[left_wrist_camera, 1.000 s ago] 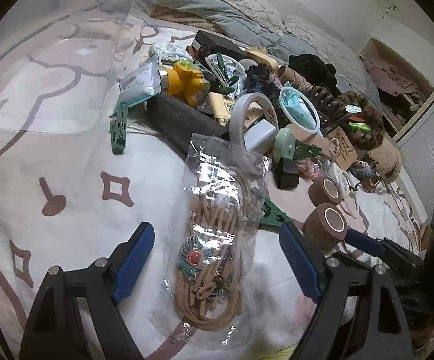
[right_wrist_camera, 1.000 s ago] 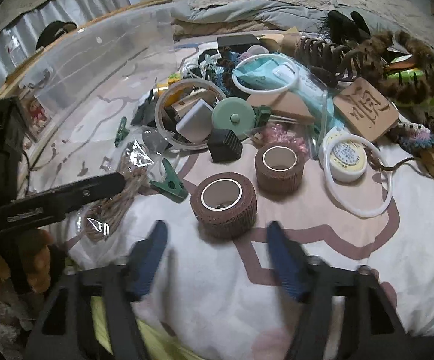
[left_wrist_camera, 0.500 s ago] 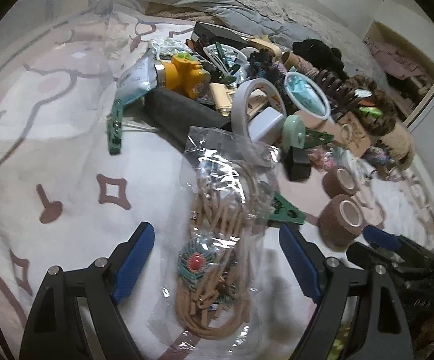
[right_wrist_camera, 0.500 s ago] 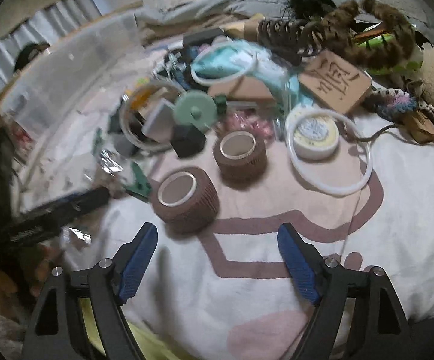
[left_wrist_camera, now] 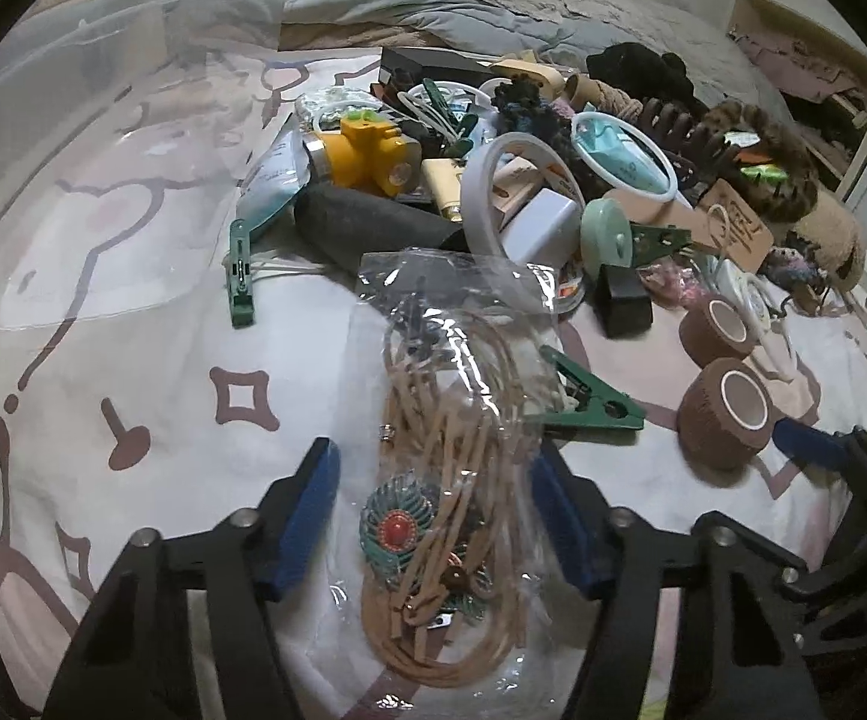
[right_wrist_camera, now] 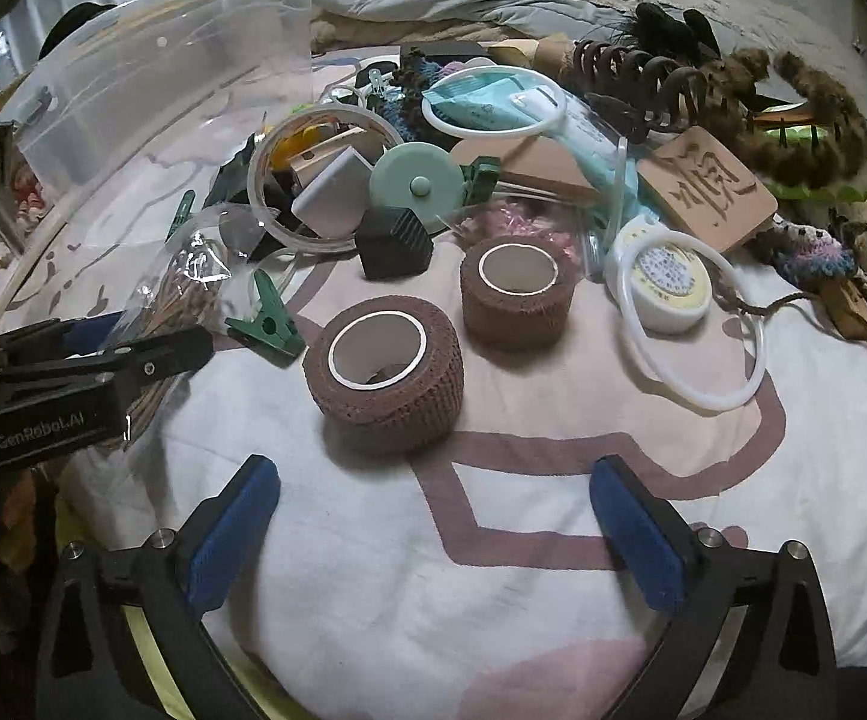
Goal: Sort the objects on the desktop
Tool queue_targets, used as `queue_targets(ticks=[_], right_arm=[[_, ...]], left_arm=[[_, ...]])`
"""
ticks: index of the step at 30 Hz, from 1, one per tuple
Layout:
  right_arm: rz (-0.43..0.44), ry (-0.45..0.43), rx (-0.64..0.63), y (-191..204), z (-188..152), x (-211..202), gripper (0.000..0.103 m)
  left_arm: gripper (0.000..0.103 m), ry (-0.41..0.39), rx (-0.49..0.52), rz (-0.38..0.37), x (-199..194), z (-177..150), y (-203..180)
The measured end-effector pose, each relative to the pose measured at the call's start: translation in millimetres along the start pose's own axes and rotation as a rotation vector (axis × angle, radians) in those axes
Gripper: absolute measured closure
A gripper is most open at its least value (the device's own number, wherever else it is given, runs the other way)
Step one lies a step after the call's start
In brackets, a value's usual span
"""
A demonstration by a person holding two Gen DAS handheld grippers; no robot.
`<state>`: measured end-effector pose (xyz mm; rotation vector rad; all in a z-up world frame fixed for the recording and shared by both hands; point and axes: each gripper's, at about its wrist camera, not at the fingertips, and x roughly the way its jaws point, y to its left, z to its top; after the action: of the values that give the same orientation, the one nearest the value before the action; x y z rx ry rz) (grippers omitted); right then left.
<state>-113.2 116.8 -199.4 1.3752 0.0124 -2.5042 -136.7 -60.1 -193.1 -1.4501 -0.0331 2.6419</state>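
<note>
Left wrist view shows the left gripper (left_wrist_camera: 433,504) closing around the clear plastic bag of tan cords (left_wrist_camera: 457,480) on the patterned bedsheet (left_wrist_camera: 151,324), not yet pinching it, so it should grip the bunched middle, while the right gripper (right_wrist_camera: 433,534) is opening, empty, before the near brown bandage roll (right_wrist_camera: 385,366).

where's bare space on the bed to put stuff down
Bare sheet in front of the nearer brown tape roll, stretching right below the white ring. Another bare patch lies left of the plastic bag, under the green clip. Crowded: the pile around the mint disc and wooden tag.
</note>
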Motion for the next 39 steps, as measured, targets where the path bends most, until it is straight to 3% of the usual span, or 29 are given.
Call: queue_targets(ticks=[5, 15, 19, 22, 26, 37, 39], right_arm=[[-0.058, 0.000, -0.054, 8.5, -1.8, 5.1, 0.000], [-0.025, 0.002, -0.027, 1.7, -2.2, 6.6, 0.000], [0.008, -0.054, 0.037, -6.3, -1.7, -2.1, 0.000], [0.032, -0.088, 0.070, -13.4, 0.4, -7.8, 0.019], [0.084, -0.116, 0.086, -15.0, 2.8, -12.5, 0.035], [0.135, -0.131, 0.062, -1.4, 18.0, -3.2, 0.039], [0.122, -0.125, 0.050, -0.5, 18.1, -2.2, 0.049]], left_arm=[[0.049, -0.001, -0.011, -0.012, -1.6, 0.8, 0.9], [0.054, 0.005, 0.005, 0.001, -0.6, -0.7, -3.2], [0.054, 0.005, 0.005, 0.000, -0.2, -0.9, -3.2], [0.054, 0.005, 0.004, -0.001, -0.2, -0.9, -3.0], [0.054, 0.005, 0.004, -0.001, -0.2, -0.7, -3.0], [0.054, 0.006, -0.005, -0.008, 0.1, -1.3, -3.7], [0.054, 0.006, -0.006, -0.009, 0.2, -1.2, -3.5]])
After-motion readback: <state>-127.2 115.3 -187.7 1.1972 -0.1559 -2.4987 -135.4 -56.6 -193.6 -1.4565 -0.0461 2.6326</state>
